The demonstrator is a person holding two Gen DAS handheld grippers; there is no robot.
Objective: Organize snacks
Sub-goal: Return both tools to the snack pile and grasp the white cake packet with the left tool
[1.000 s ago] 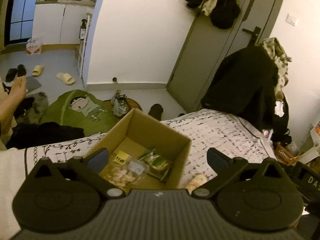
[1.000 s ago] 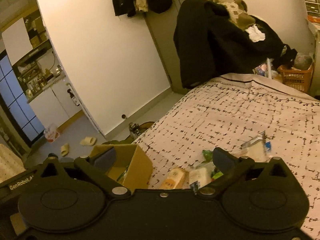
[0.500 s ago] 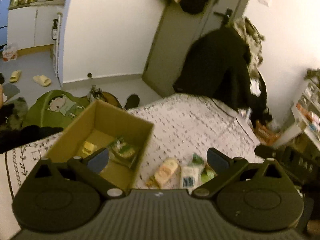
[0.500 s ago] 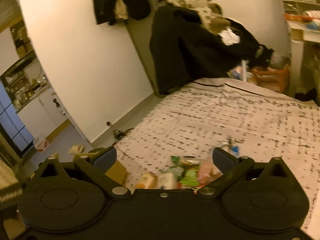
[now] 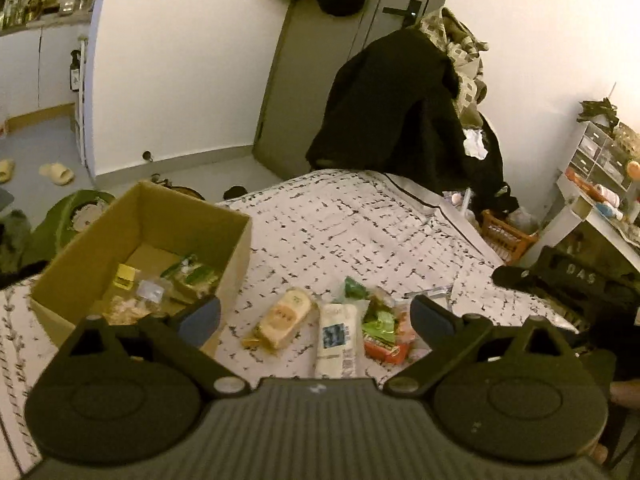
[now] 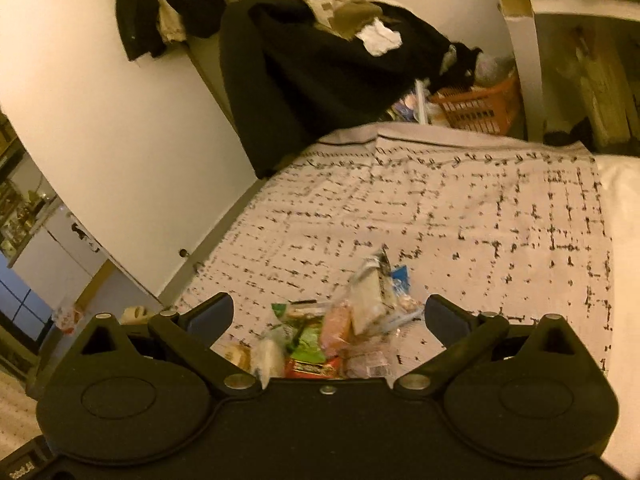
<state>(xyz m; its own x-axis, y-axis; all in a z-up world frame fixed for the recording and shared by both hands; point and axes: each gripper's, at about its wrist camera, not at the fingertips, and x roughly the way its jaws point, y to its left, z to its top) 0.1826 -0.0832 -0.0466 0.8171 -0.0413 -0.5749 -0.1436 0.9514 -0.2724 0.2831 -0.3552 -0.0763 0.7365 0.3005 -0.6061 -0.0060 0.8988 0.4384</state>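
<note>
The bed (image 5: pixel 360 216) wears a pale sheet with a dark broken-grid print. On it at the left stands an open cardboard box (image 5: pixel 240 248) holding a few packets. Just right of the box lie loose snacks: a tan packet (image 5: pixel 285 316), a white packet (image 5: pixel 336 332), then a heap of green and red wrappers (image 5: pixel 382 334). The same heap (image 6: pixel 340 332) shows in the right view, a clear packet (image 6: pixel 372 292) on top

I am seeing a brown cardboard box (image 5: pixel 144 240); a white bedspread (image 5: pixel 360 224) showing black dashes; a tan snack packet (image 5: pixel 284 316); a green wrapper (image 6: pixel 306 340).
</note>
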